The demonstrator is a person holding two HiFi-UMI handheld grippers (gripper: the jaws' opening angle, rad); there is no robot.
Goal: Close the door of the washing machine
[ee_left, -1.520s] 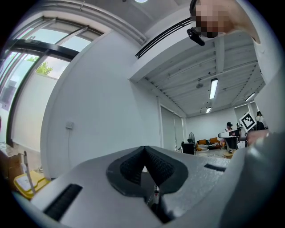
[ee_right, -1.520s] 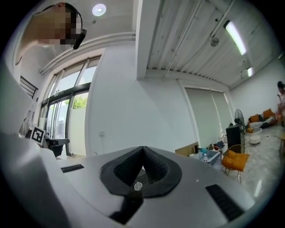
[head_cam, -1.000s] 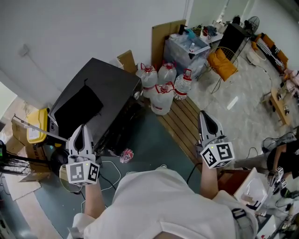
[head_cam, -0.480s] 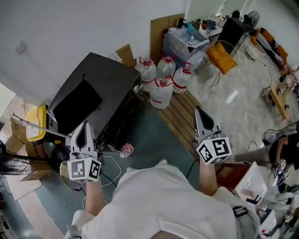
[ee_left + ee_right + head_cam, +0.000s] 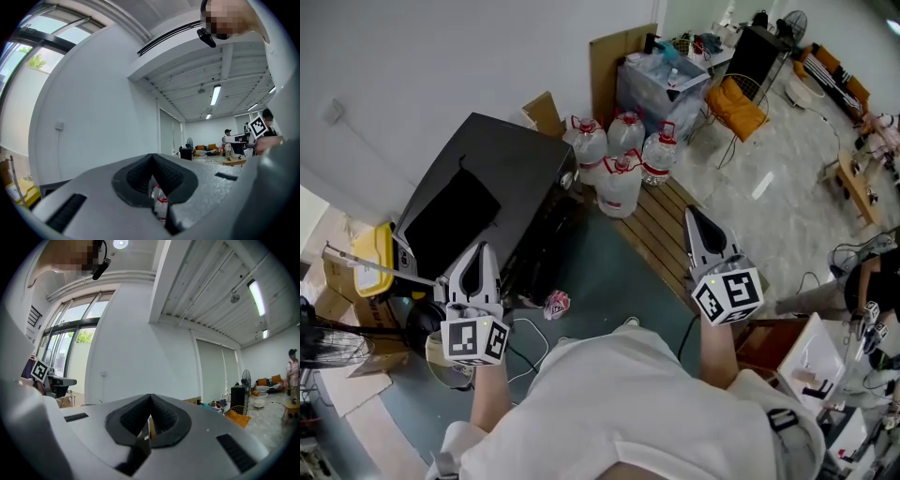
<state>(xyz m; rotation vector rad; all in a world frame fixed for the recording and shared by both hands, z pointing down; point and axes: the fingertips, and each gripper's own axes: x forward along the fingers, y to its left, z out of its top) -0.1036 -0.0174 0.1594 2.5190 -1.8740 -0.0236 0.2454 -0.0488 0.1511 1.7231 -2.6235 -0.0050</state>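
The washing machine (image 5: 487, 192) is a dark box against the white wall, ahead and to the left of the person, with its front (image 5: 546, 246) turned toward the teal floor. From this steep overhead angle the door itself cannot be made out, so the pictures do not settle whether it hangs open or sits latched. The scene would fit a door waiting to be swung in as well as one already pushed home.

Both claws hang in the air short of the machine, touching nothing. The left claw (image 5: 474, 255) points toward the machine's near corner, and its own view shows the tips pressed together with nothing gripped. The right claw (image 5: 697, 223) is well apart to the right over a slatted wooden board (image 5: 661, 234), likewise pinched to a point and empty.

The risks lie in the clutter. If the door does stand open, the water bottles (image 5: 619, 169) crowded just beside the machine's far front corner could likely block its swing or get knocked over. A pinched claw offers only a narrow tip, which could skid off a smooth door face during a push and leave the latch uncaught. Loose cables (image 5: 525, 328) and a small crumpled wrapper (image 5: 555, 304) lie on the floor near the person's feet, so stepping closer could mean a snag or a slip.
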